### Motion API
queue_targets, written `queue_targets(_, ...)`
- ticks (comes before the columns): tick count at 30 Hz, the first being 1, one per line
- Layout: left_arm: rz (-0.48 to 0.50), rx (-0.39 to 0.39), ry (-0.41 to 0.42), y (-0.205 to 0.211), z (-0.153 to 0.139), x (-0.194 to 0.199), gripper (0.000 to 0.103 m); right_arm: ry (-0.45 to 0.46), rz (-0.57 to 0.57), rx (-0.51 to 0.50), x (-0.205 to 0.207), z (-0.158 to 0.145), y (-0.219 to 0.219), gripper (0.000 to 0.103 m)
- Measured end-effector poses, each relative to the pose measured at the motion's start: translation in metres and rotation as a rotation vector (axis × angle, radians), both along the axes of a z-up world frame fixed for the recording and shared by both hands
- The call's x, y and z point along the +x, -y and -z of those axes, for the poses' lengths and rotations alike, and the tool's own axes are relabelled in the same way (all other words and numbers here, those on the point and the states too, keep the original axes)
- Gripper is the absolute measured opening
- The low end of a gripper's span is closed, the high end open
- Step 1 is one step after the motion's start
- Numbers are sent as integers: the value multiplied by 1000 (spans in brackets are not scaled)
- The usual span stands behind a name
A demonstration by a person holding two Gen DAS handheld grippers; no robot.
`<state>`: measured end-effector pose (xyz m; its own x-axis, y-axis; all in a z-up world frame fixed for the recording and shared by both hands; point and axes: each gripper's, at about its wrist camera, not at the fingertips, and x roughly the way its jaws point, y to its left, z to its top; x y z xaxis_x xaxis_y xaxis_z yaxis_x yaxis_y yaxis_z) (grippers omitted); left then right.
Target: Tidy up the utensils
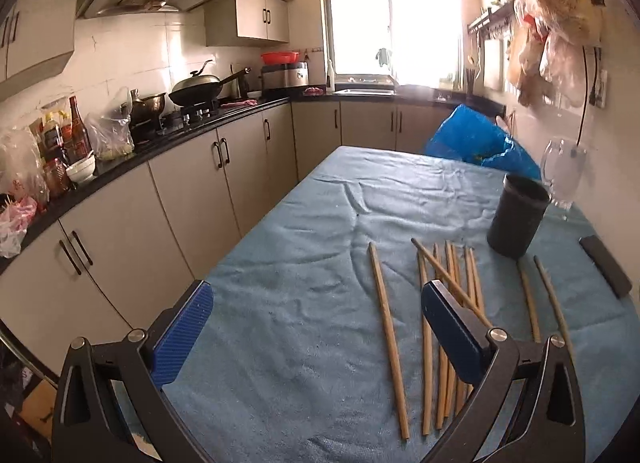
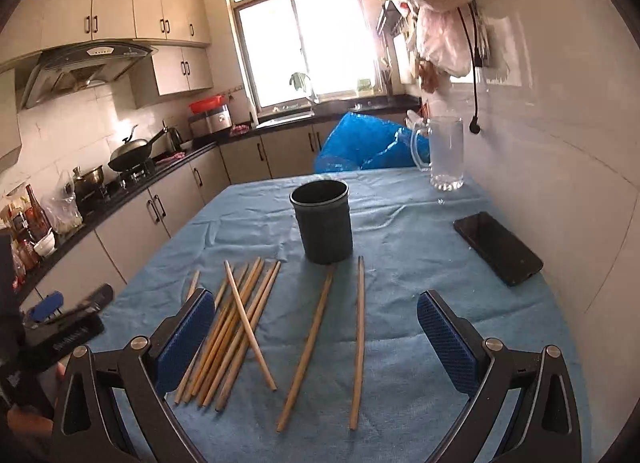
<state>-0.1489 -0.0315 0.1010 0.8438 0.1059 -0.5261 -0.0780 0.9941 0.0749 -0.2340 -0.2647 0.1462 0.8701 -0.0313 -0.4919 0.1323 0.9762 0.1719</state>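
Wooden chopsticks [image 2: 236, 327] lie loose on a blue cloth [image 2: 400, 363] that covers the table. Most are in a messy bunch, and two lie apart to the right of it. A black cup [image 2: 322, 221] stands upright just behind them. A black phone [image 2: 498, 247] lies flat near the wall, and a clear glass mug [image 2: 446, 153] stands behind it beside a blue bag [image 2: 360, 143]. The right gripper [image 2: 316, 339] hangs over the two loose sticks with its jaws wide open and holds nothing. The left gripper [image 1: 316, 323] is wide open and empty too. Its right finger [image 1: 452, 327] hides part of the bunch. Only the left view shows one more stick [image 1: 388, 339] lying alone.
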Motion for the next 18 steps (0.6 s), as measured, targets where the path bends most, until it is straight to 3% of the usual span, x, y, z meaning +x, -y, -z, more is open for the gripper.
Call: queue_targets(18, 12, 41, -54, 10, 15, 2, 103, -31, -66, -7, -3, -1, -8, 93)
